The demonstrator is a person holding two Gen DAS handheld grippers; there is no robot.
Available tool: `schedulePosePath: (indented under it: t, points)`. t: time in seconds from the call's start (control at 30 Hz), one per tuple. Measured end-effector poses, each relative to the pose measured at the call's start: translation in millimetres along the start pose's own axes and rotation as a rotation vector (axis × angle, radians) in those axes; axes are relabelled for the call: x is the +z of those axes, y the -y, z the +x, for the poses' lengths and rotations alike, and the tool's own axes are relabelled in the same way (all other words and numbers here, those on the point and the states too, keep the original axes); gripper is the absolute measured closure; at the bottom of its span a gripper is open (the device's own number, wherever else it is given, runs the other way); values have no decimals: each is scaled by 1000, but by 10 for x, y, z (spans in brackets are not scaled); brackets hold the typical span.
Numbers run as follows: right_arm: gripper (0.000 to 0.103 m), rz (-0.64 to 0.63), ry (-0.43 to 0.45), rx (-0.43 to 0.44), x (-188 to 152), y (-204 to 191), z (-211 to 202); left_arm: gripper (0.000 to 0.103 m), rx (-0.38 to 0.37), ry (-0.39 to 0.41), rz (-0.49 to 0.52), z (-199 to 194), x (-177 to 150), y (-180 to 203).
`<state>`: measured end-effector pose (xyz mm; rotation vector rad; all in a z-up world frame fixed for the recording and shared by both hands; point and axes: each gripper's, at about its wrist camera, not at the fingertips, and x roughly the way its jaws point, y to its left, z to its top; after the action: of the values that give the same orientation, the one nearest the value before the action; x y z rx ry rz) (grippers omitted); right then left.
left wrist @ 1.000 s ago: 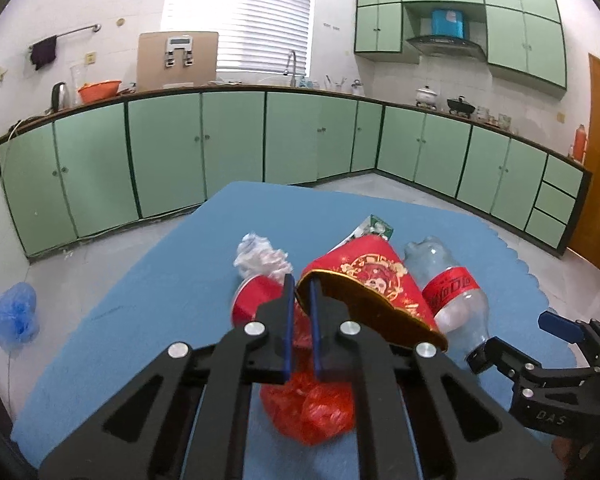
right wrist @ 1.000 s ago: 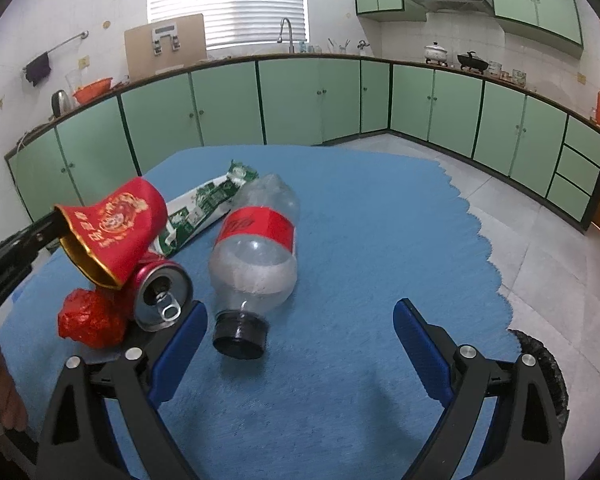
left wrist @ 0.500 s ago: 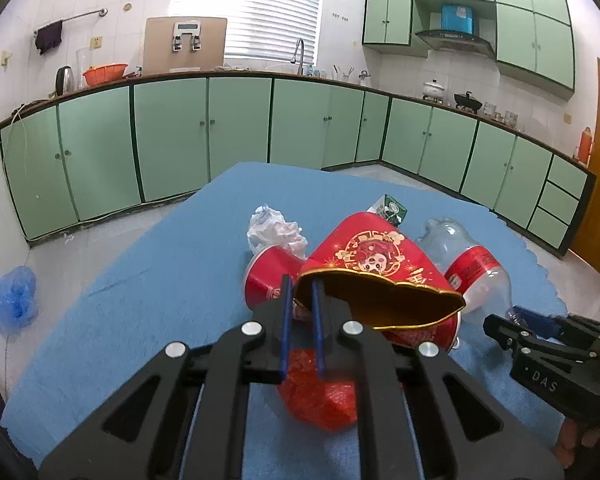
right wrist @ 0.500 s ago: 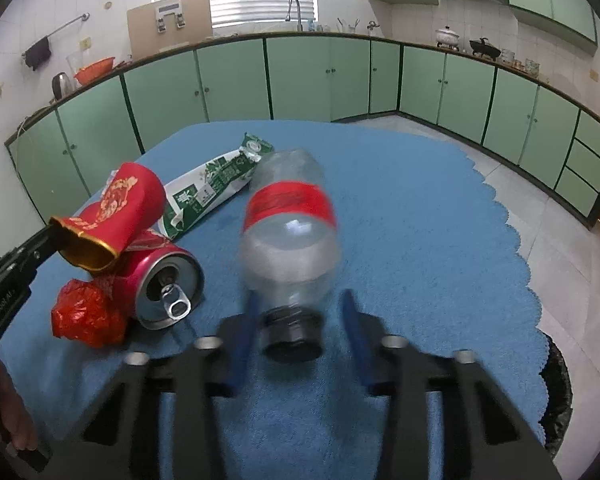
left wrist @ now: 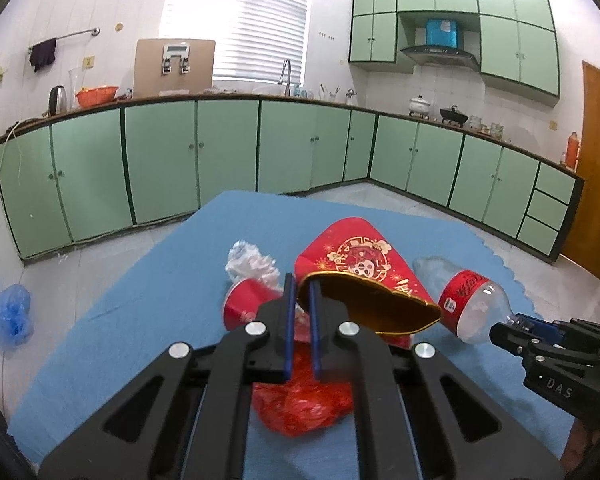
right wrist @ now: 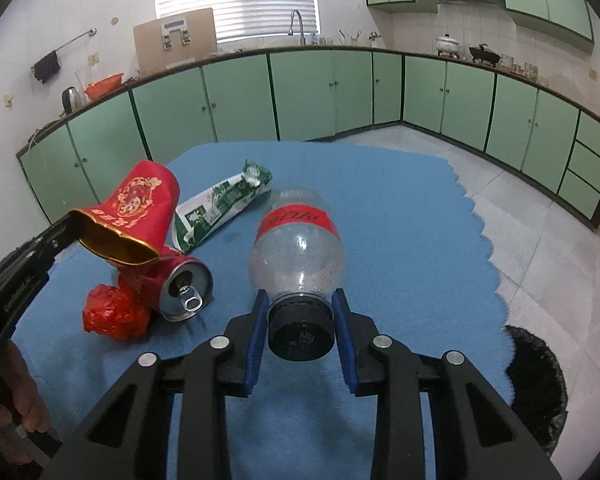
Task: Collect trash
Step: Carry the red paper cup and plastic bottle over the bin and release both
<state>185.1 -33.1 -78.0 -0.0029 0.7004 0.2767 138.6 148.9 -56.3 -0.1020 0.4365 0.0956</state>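
Note:
My left gripper (left wrist: 300,292) is shut on the rim of a red paper cup (left wrist: 356,264) with a gold inside and holds it above the blue table. The cup also shows in the right wrist view (right wrist: 140,208). My right gripper (right wrist: 300,312) is shut on the black cap end of a clear plastic bottle (right wrist: 298,240) with a red label. The bottle also shows in the left wrist view (left wrist: 468,300). A red can (right wrist: 176,284), a crumpled red wrapper (right wrist: 114,312), a green-white carton (right wrist: 220,208) and a crumpled white paper (left wrist: 250,260) lie on the table.
The blue table cover (right wrist: 400,220) has a wavy right edge. A black round bin (right wrist: 536,384) stands on the floor at the lower right. A blue plastic bag (left wrist: 8,316) lies on the floor at left. Green cabinets (left wrist: 220,152) line the walls.
My right gripper moved forward and closed on the bottle's cap end. My left gripper raised the red paper cup a little higher.

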Motion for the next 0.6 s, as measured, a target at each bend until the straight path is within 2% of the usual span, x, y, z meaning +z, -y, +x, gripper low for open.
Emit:
schedulePosePath:
  t: [0.27,0.6]
  points:
    - [71,6,38,-10,67,197,-278,98,-48,34,34,-142,110,286]
    - [71,56,64,-53,51,660,-619,98,-135,21,94,-205,76,839]
